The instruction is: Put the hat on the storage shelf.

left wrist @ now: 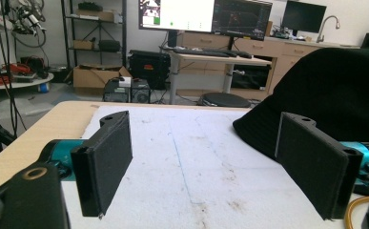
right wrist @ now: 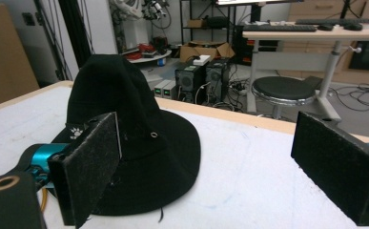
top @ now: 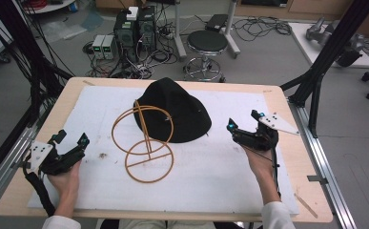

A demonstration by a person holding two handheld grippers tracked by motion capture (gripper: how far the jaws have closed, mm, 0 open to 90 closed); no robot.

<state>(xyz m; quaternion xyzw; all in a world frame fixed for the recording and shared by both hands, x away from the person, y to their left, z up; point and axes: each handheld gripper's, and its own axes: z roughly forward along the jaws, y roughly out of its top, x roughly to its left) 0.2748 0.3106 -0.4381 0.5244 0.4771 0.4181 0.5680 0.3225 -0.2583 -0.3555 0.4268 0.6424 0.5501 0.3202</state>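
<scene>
Black hat [top: 175,112] at the far middle of the white mat [top: 210,171], brim flat on the cloth, crown peaked and slumped; wire stand [top: 146,143] of tan rings just in front and to the left, its upper ring overlapping the hat's near-left brim, its base ring flat on the mat.

Left gripper [top: 72,145] low at the left edge of the mat, well apart from the stand, held in a hand [top: 65,183]; jaws spread wide in the left gripper view, bare mat between them, gripping nothing; hat [left wrist: 330,100] beyond the right-hand jaw there.

Right gripper [top: 241,126] just off the hat's right brim, near but not touching, held in the other hand [top: 261,164]; jaws wide apart in the right gripper view, nothing clamped; hat [right wrist: 125,138] partly behind the left-hand jaw there.
</scene>
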